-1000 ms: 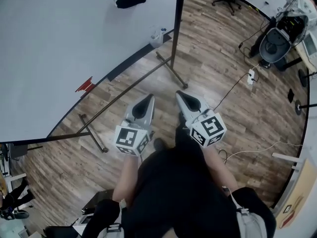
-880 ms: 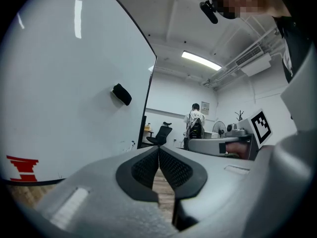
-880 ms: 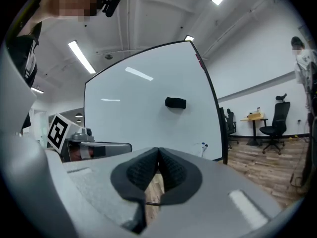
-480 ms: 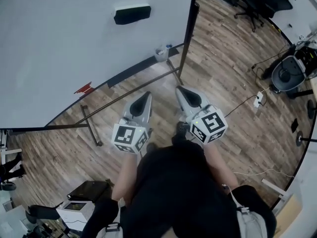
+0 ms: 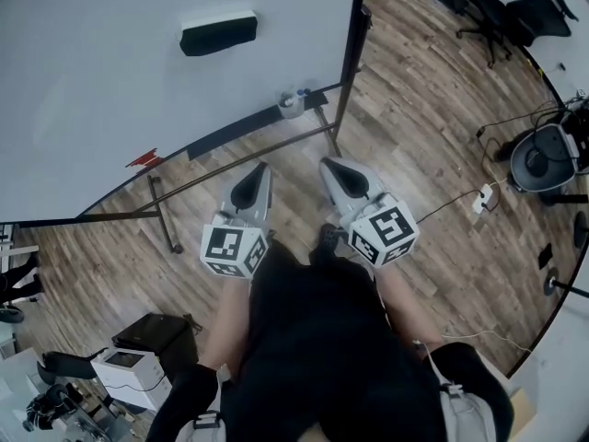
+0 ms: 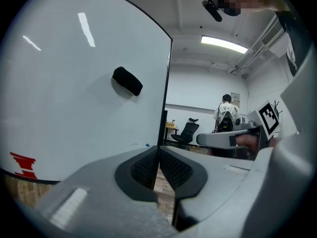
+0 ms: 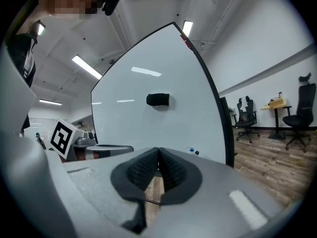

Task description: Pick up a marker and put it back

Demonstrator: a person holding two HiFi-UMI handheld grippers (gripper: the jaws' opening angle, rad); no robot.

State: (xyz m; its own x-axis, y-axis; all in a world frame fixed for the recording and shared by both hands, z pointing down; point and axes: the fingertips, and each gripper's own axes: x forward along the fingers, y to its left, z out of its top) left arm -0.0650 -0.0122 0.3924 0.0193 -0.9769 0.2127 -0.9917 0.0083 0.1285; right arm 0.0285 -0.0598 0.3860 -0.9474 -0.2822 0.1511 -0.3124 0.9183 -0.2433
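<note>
We're at the reach step: left gripper [image 5: 259,173] & right gripper [image 5: 330,168] closed tight w/ nothing held, markers [image 5: 295,93] sit in the cup [image 5: 290,109] on the whiteboard ledge [image 5: 230,135] (well ahead), so next we step closer and open one.

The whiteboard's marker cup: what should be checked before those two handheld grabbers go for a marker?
1. Marker cup in sight on the whiteboard ledge: ok.
2. Left gripper empty: ok.
3. Right gripper empty: ok.
4. Jaws apart for a grab: not ok, both pairs together.
5. Cup within reach: not ok, both grippers well short of it.
6. Which marker to take: cannot tell, too small.
</note>
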